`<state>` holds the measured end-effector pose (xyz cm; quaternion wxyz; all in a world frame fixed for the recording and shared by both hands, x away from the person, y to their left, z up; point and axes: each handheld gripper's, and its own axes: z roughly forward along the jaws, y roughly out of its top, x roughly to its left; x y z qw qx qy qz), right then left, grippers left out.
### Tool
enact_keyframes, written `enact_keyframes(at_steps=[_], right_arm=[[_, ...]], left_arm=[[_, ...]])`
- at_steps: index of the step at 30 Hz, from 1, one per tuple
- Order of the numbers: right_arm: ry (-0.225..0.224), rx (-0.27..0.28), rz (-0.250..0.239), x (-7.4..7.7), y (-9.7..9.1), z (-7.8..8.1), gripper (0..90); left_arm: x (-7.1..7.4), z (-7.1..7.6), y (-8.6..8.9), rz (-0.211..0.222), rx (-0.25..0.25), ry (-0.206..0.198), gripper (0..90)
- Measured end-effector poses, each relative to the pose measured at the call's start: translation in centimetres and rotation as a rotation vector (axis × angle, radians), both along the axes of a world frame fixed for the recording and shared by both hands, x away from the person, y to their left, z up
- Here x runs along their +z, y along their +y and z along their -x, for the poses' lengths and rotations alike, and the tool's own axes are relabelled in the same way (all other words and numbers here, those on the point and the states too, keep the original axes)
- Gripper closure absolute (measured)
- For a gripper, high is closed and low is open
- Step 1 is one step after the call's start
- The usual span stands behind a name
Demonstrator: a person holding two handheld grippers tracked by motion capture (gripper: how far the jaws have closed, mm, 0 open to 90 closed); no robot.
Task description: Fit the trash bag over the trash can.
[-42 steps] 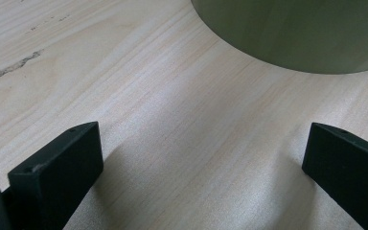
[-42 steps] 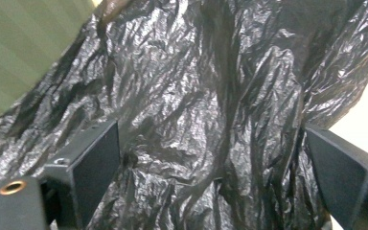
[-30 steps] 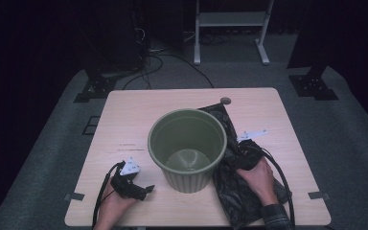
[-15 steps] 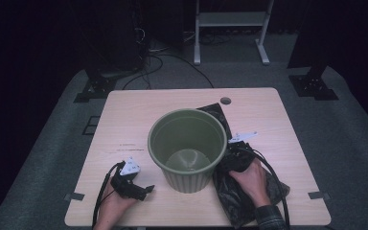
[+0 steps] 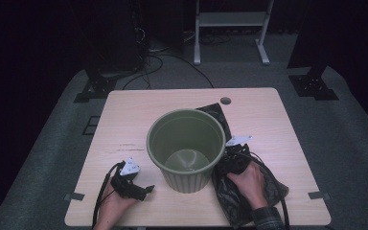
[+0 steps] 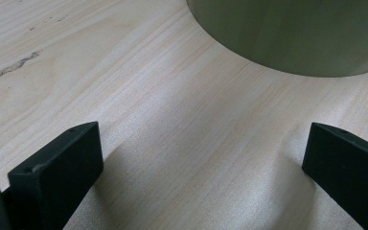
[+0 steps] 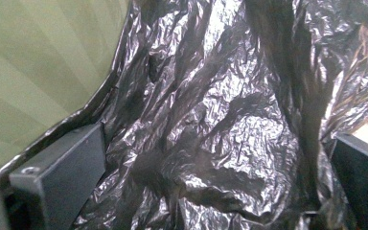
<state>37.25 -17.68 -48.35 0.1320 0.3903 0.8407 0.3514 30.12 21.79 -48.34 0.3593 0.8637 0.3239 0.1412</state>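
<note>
Lying crumpled, glossy black bag (image 7: 230, 120) beside green bin (image 5: 186, 148)

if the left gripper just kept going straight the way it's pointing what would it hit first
Most likely the green bin. The left gripper sits open over bare wooden table, and the bin's wall stands straight ahead with nothing between. How far off it is, is hard to judge.
</note>
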Motion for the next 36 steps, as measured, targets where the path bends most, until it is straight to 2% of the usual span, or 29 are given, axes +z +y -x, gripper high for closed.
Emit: enact_keyframes(at_steps=[3, 8, 10, 12, 14, 21, 22, 24, 25, 26, 29, 34, 36], right_arm=[[-0.024, 0.004, 0.039, -0.1, 0.3, 0.2, 0.0], [-0.024, -0.008, 0.033, -0.1, 0.2, 0.2, 2.8], [-0.038, -0.013, 0.018, 0.1, 0.0, 0.4, 13.8], [-0.055, -0.017, 0.002, 0.1, -0.2, 0.6, 20.1], [-0.061, -0.018, -0.001, 0.2, -0.5, 0.8, 30.3], [-0.063, -0.003, -0.007, 0.5, -0.6, 1.1, 59.8], [-0.06, -0.002, -0.011, 0.5, -0.5, 1.1, 68.8], [-0.058, 0.003, -0.012, 0.6, -0.5, 1.1, 72.4], [-0.052, 0.011, -0.018, 0.6, -0.5, 1.2, 80.0], [-0.049, 0.022, -0.02, 0.6, -0.5, 1.2, 83.5], [-0.036, 0.037, -0.031, 0.6, -0.5, 1.2, 87.7], [0.009, 0.07, -0.063, 0.6, -0.9, 1.2, 88.7], [0.039, 0.1, -0.116, 0.8, -1.3, 1.3, 88.8]], left_arm=[[0.0, 0.0, 0.0, 0.0, 0.0, 0.0, 0.0], [0.0, 0.0, 0.0, 0.0, 0.0, 0.0, 0.0], [0.0, 0.0, 0.0, 0.0, 0.0, 0.0, 0.0], [0.0, 0.0, 0.0, 0.0, 0.0, 0.0, 0.0], [0.0, 0.0, 0.0, 0.0, 0.0, 0.0, 0.0], [0.0, 0.0, 0.0, 0.0, 0.0, 0.0, 0.0], [0.0, 0.0, 0.0, 0.0, 0.0, 0.0, 0.0], [0.0, 0.0, 0.0, 0.0, 0.0, 0.0, 0.0], [0.0, 0.0, 0.0, 0.0, 0.0, 0.0, 0.0], [0.0, 0.0, 0.0, 0.0, 0.0, 0.0, 0.0], [0.0, 0.0, 0.0, 0.0, 0.0, 0.0, 0.0], [0.0, 0.0, 0.0, 0.0, 0.0, 0.0, 0.0], [0.0, 0.0, 0.0, 0.0, 0.0, 0.0, 0.0]])
